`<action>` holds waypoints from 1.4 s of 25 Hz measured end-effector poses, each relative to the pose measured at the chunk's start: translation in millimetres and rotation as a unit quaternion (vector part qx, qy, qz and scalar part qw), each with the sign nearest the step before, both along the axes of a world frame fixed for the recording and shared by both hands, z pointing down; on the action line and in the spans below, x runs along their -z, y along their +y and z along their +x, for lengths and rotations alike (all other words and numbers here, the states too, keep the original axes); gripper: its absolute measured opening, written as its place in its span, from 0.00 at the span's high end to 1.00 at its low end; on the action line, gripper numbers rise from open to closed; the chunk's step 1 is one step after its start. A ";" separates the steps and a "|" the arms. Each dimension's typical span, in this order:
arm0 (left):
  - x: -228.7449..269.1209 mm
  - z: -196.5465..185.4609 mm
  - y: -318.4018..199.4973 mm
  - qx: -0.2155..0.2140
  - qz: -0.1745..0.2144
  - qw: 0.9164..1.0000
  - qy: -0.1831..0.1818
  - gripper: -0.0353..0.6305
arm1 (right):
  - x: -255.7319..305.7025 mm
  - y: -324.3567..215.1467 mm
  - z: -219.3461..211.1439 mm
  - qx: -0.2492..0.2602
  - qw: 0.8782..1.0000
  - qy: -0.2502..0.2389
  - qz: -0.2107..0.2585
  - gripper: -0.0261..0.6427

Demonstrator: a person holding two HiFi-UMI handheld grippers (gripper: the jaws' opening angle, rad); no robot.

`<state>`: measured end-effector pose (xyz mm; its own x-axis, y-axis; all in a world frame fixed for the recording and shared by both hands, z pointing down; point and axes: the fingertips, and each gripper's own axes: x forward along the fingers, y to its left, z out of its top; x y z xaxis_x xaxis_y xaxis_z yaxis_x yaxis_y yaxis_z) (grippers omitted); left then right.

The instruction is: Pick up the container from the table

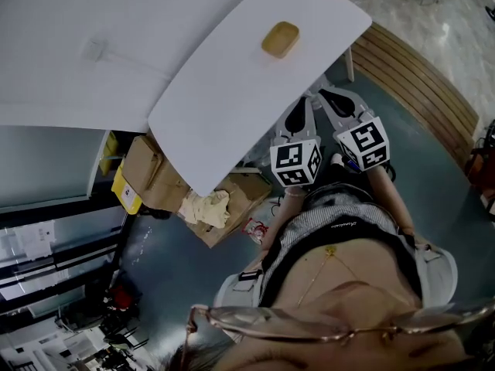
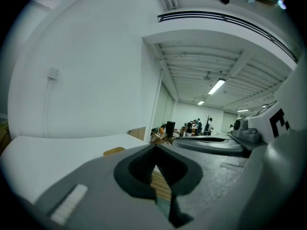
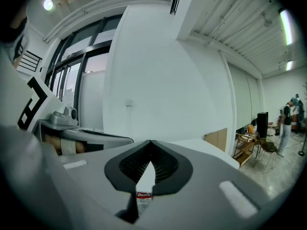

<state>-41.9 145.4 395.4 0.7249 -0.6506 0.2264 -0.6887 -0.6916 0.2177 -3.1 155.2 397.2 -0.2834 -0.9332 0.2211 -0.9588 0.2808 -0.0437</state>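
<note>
My left claw [image 1: 303,105] and right claw [image 1: 328,95] are both closed with tips together, gripping nothing. I hold them side by side just off the near edge of the white surface [image 1: 224,114]. The tan container [image 1: 280,39] lies well ahead of them, near the surface's rounded right-hand corner, touching neither claw.
</note>
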 end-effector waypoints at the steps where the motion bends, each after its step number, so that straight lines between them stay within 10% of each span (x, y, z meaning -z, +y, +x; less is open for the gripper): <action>1: -1.0 2.9 -1.3 0.001 -0.001 1.000 0.001 0.95 | -1.1 -1.3 3.1 0.001 1.000 0.001 -0.001 0.92; 35: -9.8 53.3 -89.4 -0.015 -0.013 1.000 0.009 0.95 | -10.7 -76.9 60.4 -0.036 0.999 0.008 -0.019 0.92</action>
